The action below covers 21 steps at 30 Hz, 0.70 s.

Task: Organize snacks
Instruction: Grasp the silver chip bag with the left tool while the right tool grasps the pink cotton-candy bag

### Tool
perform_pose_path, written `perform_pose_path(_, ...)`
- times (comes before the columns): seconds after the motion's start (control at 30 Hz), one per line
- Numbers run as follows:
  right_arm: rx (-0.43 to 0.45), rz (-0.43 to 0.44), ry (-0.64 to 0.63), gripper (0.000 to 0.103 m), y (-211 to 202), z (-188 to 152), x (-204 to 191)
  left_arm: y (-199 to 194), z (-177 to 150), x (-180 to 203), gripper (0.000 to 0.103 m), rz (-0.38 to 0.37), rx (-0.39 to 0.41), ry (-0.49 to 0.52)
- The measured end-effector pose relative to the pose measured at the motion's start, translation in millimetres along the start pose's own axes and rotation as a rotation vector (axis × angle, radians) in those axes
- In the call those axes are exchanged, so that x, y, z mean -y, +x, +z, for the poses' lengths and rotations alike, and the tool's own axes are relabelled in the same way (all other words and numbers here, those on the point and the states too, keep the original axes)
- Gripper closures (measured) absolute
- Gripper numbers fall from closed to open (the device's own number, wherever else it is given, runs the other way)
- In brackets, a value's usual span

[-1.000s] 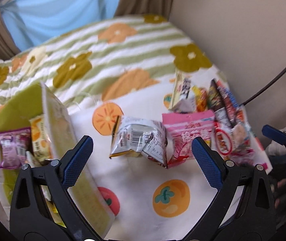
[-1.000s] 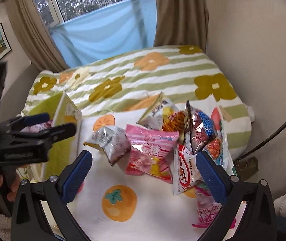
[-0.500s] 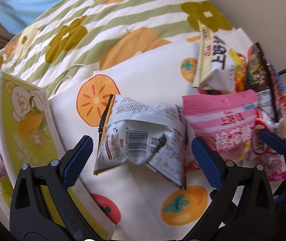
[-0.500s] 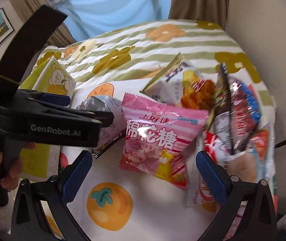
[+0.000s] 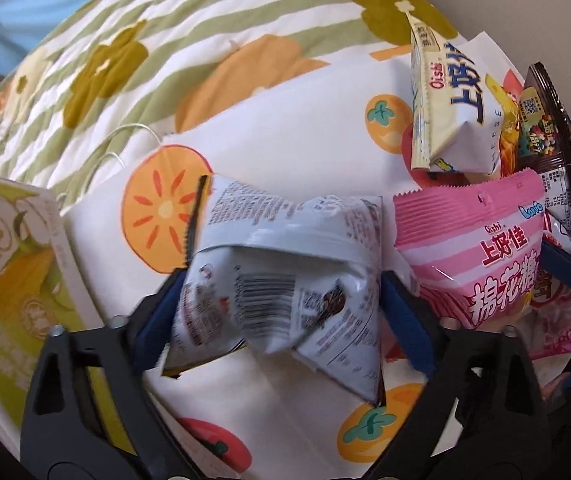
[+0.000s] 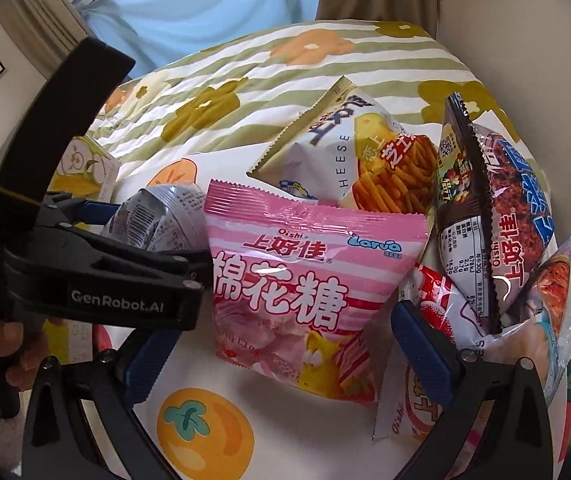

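- The silver snack bag, lying printed back up on the fruit-print cloth, now sits squarely between the blue pads of the left gripper; a second ago it lay well ahead of them.
- The left jaws have just been closing: both pads look to be touching the bag's sides, partly narrowed, so I judge the grip just made or about to firm up; the bag is not yet lifted off the cloth.
- This looks like the start of a pick, with the green cartoon box just left of the left gripper as the likely place to put it.
- The left gripper points straight down onto the bag, having dropped toward it.
- The right gripper has also come lower; it slants down with jaws spread wide around the pink marshmallow bag, pads clear of it, gripping nothing.
- More packets are heaped to the right of that gripper.
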State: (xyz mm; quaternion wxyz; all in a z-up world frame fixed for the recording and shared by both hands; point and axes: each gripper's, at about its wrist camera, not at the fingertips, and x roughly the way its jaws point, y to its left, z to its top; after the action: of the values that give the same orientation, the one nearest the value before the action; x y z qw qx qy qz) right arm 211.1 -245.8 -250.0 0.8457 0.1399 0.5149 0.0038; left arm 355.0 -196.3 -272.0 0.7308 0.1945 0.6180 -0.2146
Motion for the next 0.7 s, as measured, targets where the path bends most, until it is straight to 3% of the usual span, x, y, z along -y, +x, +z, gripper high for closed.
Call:
perform_pose_path(0.13,0.002,-0.007,0.0,0.0,-1,0,-1,-5,-2,-6,0.026,-0.021,0.011,-0.032)
perform_pose_path(0.47,0.003,-0.036,-0.031,0.001,13,9,-3,-25,-15,-7,0.027,0.031,0.074,-0.058)
perform_pose_path(0.53,-0.005,-0.033,-0.035,0.014,17,9,-2,-28,-17,-9,0.027,0.035,0.08,-0.069)
perform_pose_path(0.7,-0.007,-0.022,-0.048,0.035,19,7,-4,-36,-24,-14,0.027,0.041,0.098,-0.106)
